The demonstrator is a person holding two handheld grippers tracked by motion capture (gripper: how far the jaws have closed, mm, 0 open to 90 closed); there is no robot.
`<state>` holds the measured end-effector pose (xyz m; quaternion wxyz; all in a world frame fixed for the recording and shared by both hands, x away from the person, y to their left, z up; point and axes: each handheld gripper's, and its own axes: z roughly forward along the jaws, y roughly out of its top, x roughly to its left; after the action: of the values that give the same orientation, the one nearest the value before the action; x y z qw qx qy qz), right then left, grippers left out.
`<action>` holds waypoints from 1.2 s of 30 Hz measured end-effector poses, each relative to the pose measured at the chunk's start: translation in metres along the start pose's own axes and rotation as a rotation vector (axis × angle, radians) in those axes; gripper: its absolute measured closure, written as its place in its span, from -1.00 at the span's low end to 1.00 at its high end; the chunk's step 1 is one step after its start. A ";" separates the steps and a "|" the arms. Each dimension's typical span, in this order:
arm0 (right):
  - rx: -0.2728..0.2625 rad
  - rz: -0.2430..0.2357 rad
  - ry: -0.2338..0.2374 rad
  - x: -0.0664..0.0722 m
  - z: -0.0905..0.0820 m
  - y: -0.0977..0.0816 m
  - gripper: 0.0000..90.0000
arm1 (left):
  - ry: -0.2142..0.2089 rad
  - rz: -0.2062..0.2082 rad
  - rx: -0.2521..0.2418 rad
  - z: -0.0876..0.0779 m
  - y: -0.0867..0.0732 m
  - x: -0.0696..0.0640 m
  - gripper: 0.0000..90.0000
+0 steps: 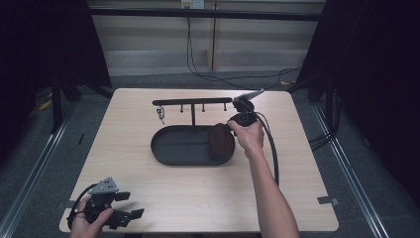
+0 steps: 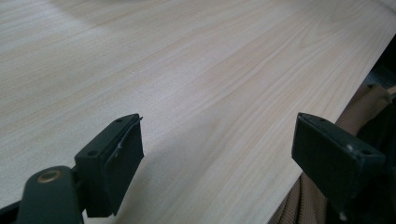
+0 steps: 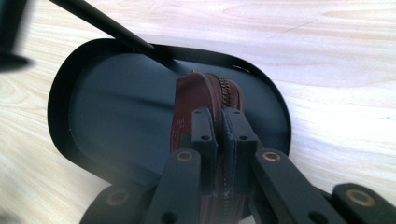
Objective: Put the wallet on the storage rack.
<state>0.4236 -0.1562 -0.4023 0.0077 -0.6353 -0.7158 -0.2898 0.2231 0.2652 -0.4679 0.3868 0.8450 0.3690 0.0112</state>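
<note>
A dark red-brown zippered pouch [image 1: 220,140] [image 3: 196,98] stands on edge over the right end of a black oval tray [image 1: 173,148] [image 3: 116,107]. My right gripper [image 1: 229,126] [image 3: 219,130] is shut on the pouch, its jaws pinching the zipper side from above. From the tray rises a black stand with a hook bar [image 1: 192,101]; a small metal key [image 1: 160,115] hangs from its left hook. Near the table's front left corner my left gripper [image 1: 130,204] [image 2: 217,154] is held open with nothing between its jaws, just above the bare wood.
The light wooden table [image 1: 198,198] ends close to my left gripper's right-hand jaw. A black cable [image 1: 271,148] trails from the right gripper along the forearm. Dark floor and rails surround the table.
</note>
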 end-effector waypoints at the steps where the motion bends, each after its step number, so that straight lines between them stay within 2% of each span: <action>1: -0.005 0.001 0.002 0.000 0.002 -0.001 0.87 | 0.000 0.002 0.002 0.000 0.000 0.000 -0.63; 6: -0.019 -0.003 -0.007 -0.001 0.010 -0.003 0.87 | -0.001 0.004 0.002 0.000 0.000 0.000 -0.63; 19: -0.028 0.006 0.010 -0.012 0.031 -0.010 0.81 | 0.002 0.001 0.005 0.000 0.000 0.001 -0.63; 27: -0.051 -0.006 -0.004 -0.018 0.033 -0.015 0.82 | 0.000 0.015 0.015 0.003 0.001 -0.001 -0.63; 36: -0.063 -0.027 0.001 -0.018 0.028 -0.016 0.63 | 0.004 0.014 0.007 0.001 0.001 0.000 -0.63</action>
<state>0.4227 -0.1612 -0.4388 -0.0159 -0.6254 -0.7148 -0.3126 0.2240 0.2635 -0.4679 0.3833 0.8489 0.3637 0.0143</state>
